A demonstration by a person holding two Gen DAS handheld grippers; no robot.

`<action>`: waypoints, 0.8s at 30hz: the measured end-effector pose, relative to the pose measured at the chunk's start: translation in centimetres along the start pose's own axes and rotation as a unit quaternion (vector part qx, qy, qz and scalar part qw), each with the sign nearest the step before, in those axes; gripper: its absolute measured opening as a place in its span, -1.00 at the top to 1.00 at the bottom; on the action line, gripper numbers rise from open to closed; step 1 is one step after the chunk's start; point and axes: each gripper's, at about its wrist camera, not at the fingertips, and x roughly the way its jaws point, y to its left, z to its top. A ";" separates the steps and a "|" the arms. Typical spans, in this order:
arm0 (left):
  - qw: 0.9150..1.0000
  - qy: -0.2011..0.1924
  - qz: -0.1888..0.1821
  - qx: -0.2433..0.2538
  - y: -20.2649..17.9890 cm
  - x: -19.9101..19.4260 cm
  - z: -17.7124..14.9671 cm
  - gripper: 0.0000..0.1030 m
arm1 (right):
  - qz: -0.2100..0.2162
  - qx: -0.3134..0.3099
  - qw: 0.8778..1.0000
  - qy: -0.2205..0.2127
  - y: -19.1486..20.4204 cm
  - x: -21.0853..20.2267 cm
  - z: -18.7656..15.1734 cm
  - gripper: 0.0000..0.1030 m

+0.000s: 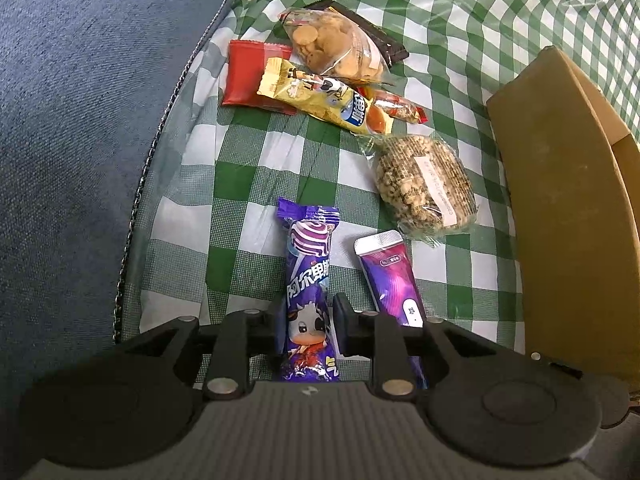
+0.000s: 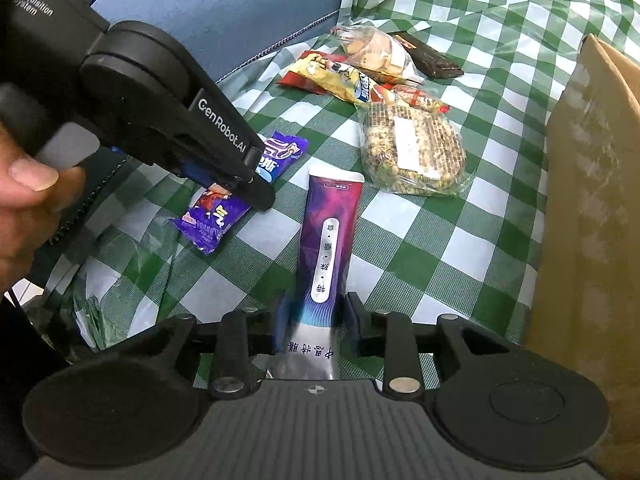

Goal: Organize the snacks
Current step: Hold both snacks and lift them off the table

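Early stage: nothing visibly boxed yet, though the cardboard box interior is hidden. Left hand-held gripper is clamped on the purple candy packet; right hand-held gripper grips the purple-pink sachet. Both snacks sit near the box on the checked cloth. Count: two purple packs held, one seed-cracker bag, five in the far pile: red pack, yellow bar, cookie bag, dark wrapper, small red-orange pack. Eight snacks, one box.
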 end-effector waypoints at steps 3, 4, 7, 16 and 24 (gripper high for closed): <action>1.000 0.000 0.000 0.000 0.0 0.0 0.0 0.48 | -0.003 -0.009 1.000 -0.003 0.2 0.0 -0.2 0.39; 1.000 0.000 0.000 0.001 0.0 0.0 0.0 0.48 | -0.004 -0.012 1.000 -0.004 0.2 0.0 -0.2 0.42; 1.000 0.000 0.000 0.001 0.0 0.0 0.0 0.48 | -0.004 -0.017 1.000 -0.007 0.3 -0.1 -0.3 0.48; 1.000 0.000 0.001 0.002 0.0 0.1 0.0 0.48 | -0.005 -0.011 1.000 -0.014 0.1 -0.4 -0.2 0.54; 1.000 0.000 0.000 0.002 0.0 0.2 -0.1 0.48 | -0.007 -0.007 1.000 -0.018 0.2 -0.5 -0.3 0.55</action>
